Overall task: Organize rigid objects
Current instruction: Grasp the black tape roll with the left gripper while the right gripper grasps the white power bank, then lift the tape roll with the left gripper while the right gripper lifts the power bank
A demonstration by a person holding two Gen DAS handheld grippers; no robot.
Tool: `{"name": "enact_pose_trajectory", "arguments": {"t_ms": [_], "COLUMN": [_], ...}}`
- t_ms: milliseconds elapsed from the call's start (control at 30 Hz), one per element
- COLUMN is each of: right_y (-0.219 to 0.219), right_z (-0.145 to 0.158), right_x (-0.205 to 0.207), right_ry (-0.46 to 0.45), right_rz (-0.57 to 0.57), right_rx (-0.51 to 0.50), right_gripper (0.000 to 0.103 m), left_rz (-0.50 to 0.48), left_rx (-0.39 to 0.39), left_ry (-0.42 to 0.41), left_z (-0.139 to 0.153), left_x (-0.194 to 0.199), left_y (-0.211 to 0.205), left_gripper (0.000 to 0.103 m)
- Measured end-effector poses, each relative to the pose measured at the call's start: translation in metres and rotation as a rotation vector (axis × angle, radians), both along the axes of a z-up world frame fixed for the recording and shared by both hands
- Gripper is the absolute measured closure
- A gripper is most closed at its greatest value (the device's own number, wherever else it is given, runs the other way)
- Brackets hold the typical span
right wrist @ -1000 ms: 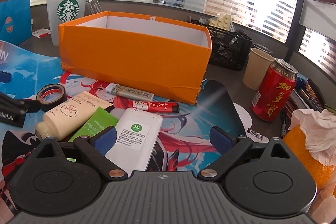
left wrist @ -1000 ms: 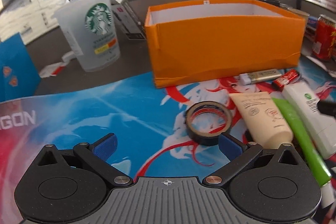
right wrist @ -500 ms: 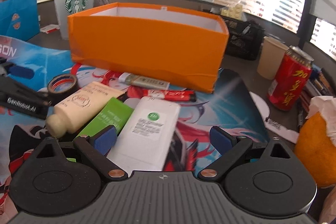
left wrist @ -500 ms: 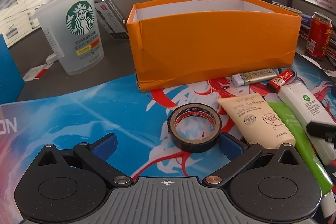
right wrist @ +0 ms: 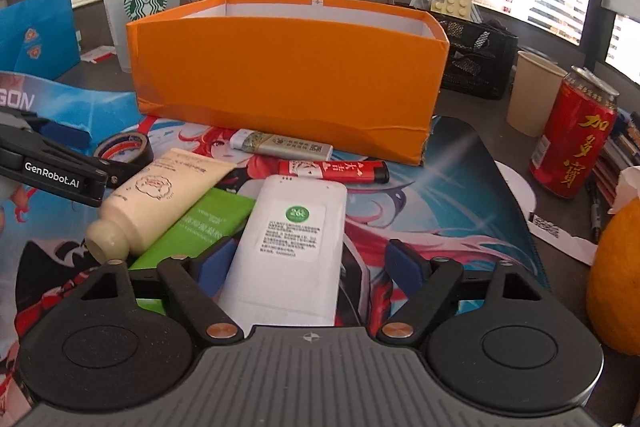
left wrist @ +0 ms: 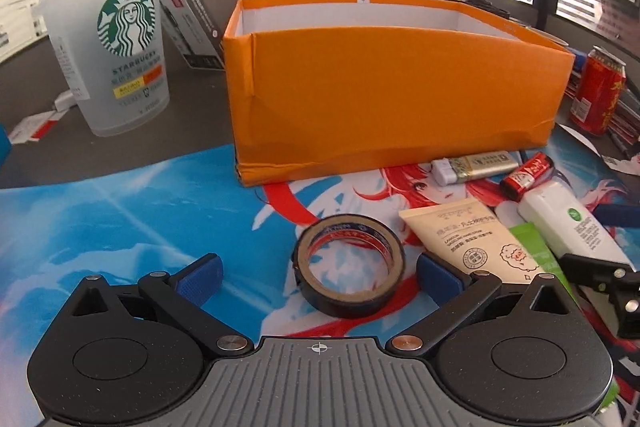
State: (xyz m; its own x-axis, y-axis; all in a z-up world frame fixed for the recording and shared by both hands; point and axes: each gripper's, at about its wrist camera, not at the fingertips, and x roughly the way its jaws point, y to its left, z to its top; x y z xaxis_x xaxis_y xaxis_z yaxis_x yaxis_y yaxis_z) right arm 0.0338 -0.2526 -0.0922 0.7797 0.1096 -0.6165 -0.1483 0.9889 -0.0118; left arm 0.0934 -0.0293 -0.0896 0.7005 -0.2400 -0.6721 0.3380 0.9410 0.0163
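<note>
A black tape roll (left wrist: 348, 267) lies flat on the printed mat between the pads of my open left gripper (left wrist: 318, 275), close to the right pad and touching neither. My right gripper (right wrist: 310, 263) straddles a white power bank (right wrist: 296, 239). Its jaws are closing: the left pad is almost at the bank's edge and a gap remains on the right. Beside the bank lie a green tube (right wrist: 208, 223) and a cream tube (right wrist: 160, 199). A red lighter (right wrist: 332, 171) and a silver lighter (right wrist: 280, 143) lie in front of the orange box (right wrist: 288, 75), which is open at the top.
A Starbucks cup (left wrist: 116, 59) stands left of the box. At the right stand a red can (right wrist: 572, 143), a paper cup (right wrist: 528, 91) and a black mesh organiser (right wrist: 476, 63). An orange round thing (right wrist: 616, 283) sits at the right edge, and a blue bag (right wrist: 36, 31) at the far left.
My left gripper has moved forward and down, so the tape roll now lies between its pads. The right gripper's jaws have narrowed around the white power bank.
</note>
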Motion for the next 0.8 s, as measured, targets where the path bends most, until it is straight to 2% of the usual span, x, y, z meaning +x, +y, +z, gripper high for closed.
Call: {"name": "enact_pose_trajectory", "arguments": {"t_ms": [67,133,167,200,267,400,533,800], "right_y": [0.000,0.002,0.001,-0.001,-0.005,-0.006,-0.006,-0.011], "right_z": [0.001,0.002,0.002,0.002,0.005,0.011,0.015,0.025], "right_x": [0.000,0.000,0.000,0.000,0.000,-0.005,-0.010,-0.013], "right_ry": [-0.010,-0.014,-0.012,-0.010,-0.005,-0.030,-0.050,-0.092], "right_rz": [0.017,0.016,0.017,0.016,0.015,0.001,-0.006,-0.002], "right_rx": [0.020,0.019,0.027,0.040,0.067,0.044,0.035,0.080], "right_gripper": [0.047,0.049,0.049,0.050,0.052,0.052,0.052,0.053], "left_rz": [-0.006,-0.007,-0.008,-0.003,0.016,0.023,0.031,0.045], "left_rx": [-0.005,-0.005,-0.010,-0.015,-0.018,-0.019,-0.061,-0.075], "left_ry": [-0.006,-0.016,-0.028,-0.036,-0.032,-0.030,-0.005,-0.080], "left_z": [-0.001,0.000,0.002,0.004,0.007,0.008,0.012,0.038], "left_x": [0.000,-0.001,-0.002,-0.003,-0.002,-0.003,-0.005,-0.017], "left_y": [0.000,0.000,0.001,0.001,0.002,0.002,0.008,0.017], "left_gripper": [0.001,0.008,0.023,0.049,0.050,0.050,0.050,0.050]}}
